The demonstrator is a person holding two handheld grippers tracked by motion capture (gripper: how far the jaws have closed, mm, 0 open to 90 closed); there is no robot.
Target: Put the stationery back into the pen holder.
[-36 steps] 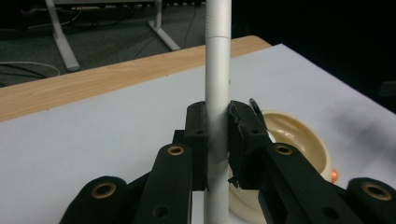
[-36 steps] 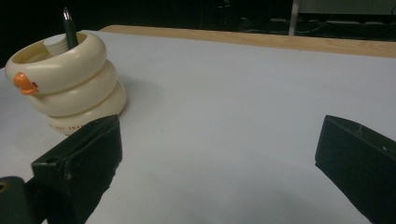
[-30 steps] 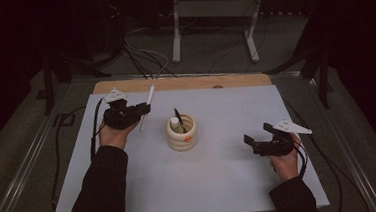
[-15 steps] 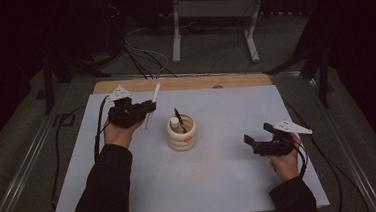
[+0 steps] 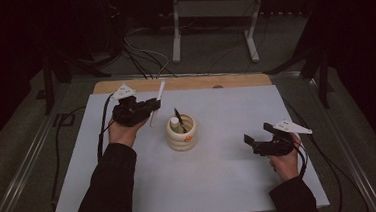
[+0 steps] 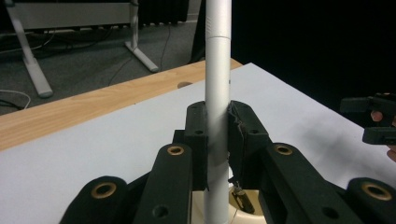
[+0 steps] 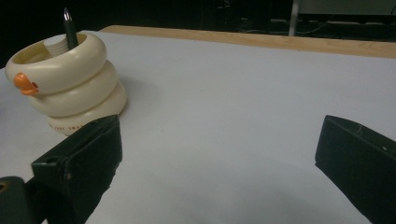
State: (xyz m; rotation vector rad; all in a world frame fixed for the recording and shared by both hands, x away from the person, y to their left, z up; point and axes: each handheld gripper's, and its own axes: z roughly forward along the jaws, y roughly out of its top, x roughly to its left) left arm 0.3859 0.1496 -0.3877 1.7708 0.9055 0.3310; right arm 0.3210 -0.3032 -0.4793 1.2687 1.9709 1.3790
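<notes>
A cream ringed holder (image 5: 182, 134) with an orange beak stands mid-table with a dark pen (image 5: 178, 118) in it; the holder (image 7: 67, 86) and pen (image 7: 70, 30) also appear at the left of the right gripper view. Just left of the holder, my left gripper (image 5: 152, 107) is shut on a white pen (image 5: 157, 101) that tilts up and away. The left gripper view has the white pen (image 6: 218, 93) clamped upright between the pads (image 6: 197, 140). My right gripper (image 5: 252, 142) rests low at the right of the table, open, nothing between its jaws (image 7: 219, 163).
A white sheet (image 5: 221, 184) covers the table, with a wooden strip (image 5: 199, 82) along its far edge. Cables and a metal stand (image 5: 214, 14) lie on the floor beyond. Dark surroundings on both sides.
My left gripper with the white pen has shifted slightly right, toward the holder. The right gripper has stayed put.
</notes>
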